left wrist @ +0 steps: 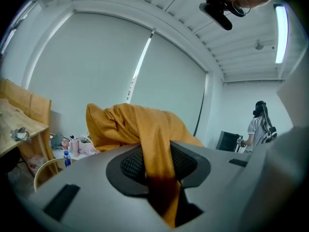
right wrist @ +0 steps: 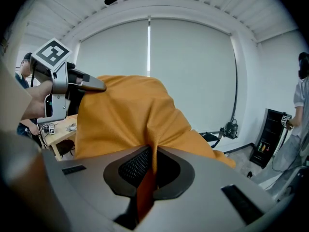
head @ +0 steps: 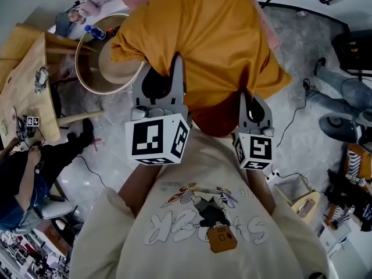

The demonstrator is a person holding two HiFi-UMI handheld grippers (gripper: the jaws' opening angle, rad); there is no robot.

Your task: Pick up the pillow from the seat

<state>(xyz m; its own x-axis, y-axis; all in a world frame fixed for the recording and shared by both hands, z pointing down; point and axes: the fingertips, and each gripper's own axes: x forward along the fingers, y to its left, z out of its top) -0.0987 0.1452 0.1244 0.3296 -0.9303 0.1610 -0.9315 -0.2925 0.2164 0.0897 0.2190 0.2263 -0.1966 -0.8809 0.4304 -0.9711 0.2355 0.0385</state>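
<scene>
An orange pillow [head: 197, 39] hangs in the air in front of me, held from its near edge by both grippers. My left gripper [head: 176, 68] is shut on a fold of its fabric at the left side. My right gripper [head: 247, 100] is shut on the edge at the right. In the left gripper view the orange cloth [left wrist: 140, 124] runs down between the jaws of the left gripper [left wrist: 157, 166]. The right gripper view shows the pillow [right wrist: 125, 115] bulging above the right gripper [right wrist: 152, 166], a pinched pleat between its jaws, and the left gripper [right wrist: 72, 86] gripping the far corner.
A round wooden-rimmed seat [head: 87, 77] with a cream cushion stands below left of the pillow. Left of it is a wooden table [head: 23, 80], with a blue-capped bottle [head: 96, 32] behind. A seated person [head: 23, 179] is at the lower left. Cables cross the floor at the right [head: 296, 115].
</scene>
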